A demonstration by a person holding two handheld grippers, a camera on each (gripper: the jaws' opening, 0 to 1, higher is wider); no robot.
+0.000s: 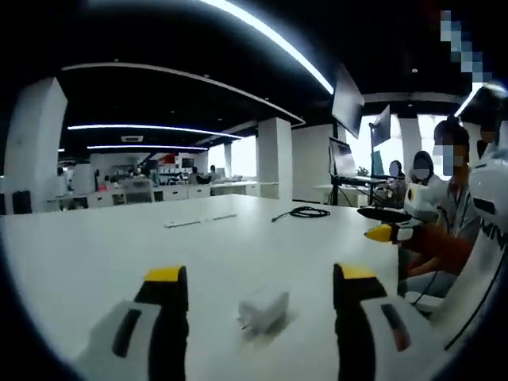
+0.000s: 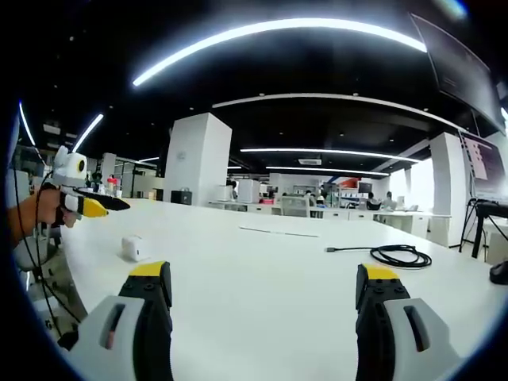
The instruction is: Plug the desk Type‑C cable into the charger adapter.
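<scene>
Left gripper view: left gripper (image 1: 258,290) jaws wide, empty; charger adapter (image 1: 263,309) on desk (image 1: 95,246) between them. Right gripper view: right gripper (image 2: 266,290) wide, empty; Type-C cable (image 2: 394,255) coiled well ahead. Plug end probably faces left; a misjudged grab drags the coil.

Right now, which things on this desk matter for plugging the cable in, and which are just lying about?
For the job: white charger adapter; black Type-C cable, coiled.
Lying about: long thin white strip farther up the table; dark object at the table edge.
</scene>
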